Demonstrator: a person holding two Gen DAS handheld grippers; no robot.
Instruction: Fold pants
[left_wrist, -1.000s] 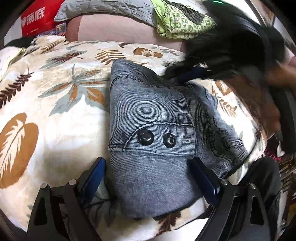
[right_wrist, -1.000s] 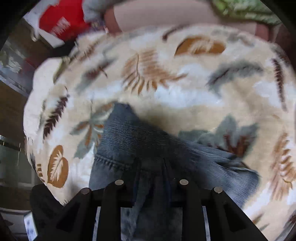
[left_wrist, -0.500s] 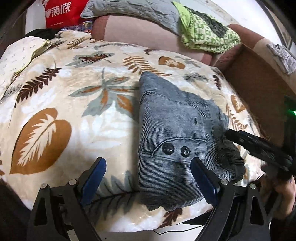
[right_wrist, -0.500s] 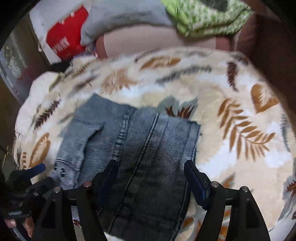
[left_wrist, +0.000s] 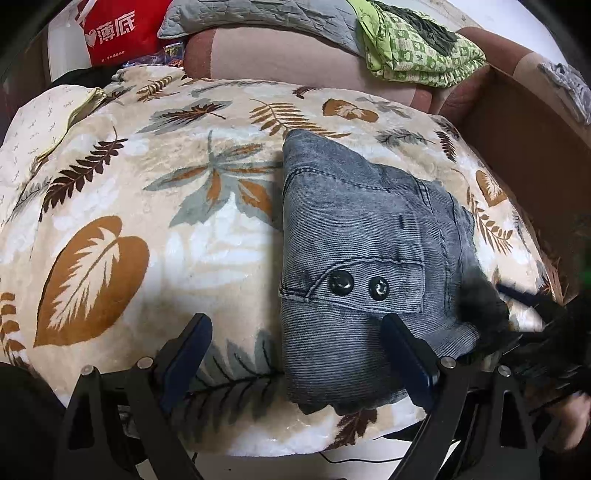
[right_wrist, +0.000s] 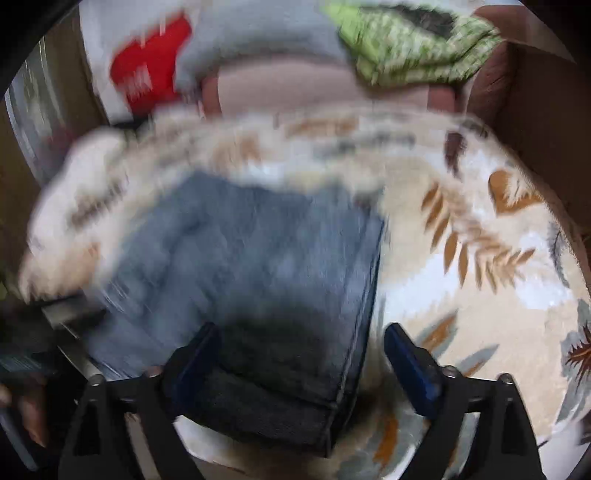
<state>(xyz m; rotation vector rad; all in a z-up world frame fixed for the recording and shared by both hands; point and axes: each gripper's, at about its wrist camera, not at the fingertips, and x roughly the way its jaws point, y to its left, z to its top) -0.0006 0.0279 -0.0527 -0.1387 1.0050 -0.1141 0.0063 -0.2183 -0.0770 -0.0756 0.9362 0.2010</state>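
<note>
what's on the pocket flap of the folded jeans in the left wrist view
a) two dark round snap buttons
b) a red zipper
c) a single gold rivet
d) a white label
a: the pocket flap of the folded jeans carries two dark round snap buttons side by side, just ahead of the open left gripper.
</note>
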